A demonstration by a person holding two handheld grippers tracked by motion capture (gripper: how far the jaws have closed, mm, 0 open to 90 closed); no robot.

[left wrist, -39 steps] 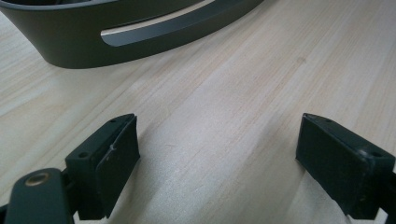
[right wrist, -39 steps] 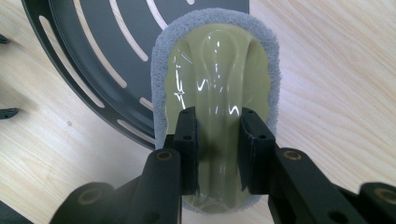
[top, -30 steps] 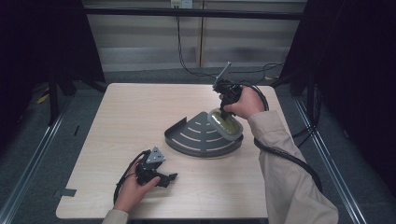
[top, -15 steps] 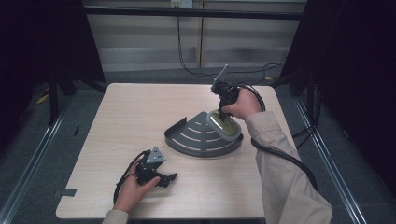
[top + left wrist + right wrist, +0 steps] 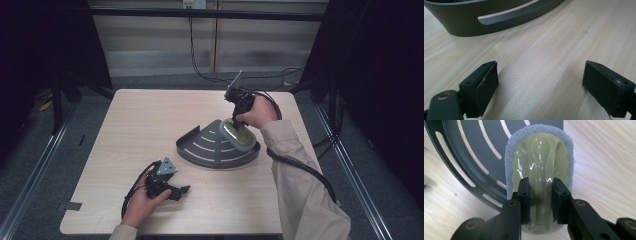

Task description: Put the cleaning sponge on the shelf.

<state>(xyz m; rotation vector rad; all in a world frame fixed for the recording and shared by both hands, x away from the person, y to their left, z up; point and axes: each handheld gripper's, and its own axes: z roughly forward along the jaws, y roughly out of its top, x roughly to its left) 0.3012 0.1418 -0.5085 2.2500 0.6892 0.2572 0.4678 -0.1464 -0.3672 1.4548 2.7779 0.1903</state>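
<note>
A dark grey quarter-round slotted shelf (image 5: 210,147) lies mid-table. A scrub pad (image 5: 238,135) with a glossy olive grip and grey felt edge (image 5: 537,160) hangs over the shelf's right side (image 5: 471,150). My right gripper (image 5: 540,200) is shut on the pad's raised olive ridge, with a pad (image 5: 524,195) pressing each flank; in the high view this gripper (image 5: 240,112) points down from above. My left gripper (image 5: 167,186) rests low at the table's front left, jaws wide open (image 5: 540,85) over bare wood, and the shelf's curved wall (image 5: 494,15) lies ahead of it.
The light wooden table (image 5: 140,120) has free surface on its left and front. Black cables (image 5: 300,167) trail from the right gripper along the person's sleeve. Dark curtains and metal floor rails surround the table.
The right gripper and scrub pad have shifted slightly over the shelf's right side. The left hand and its gripper have stayed where they were.
</note>
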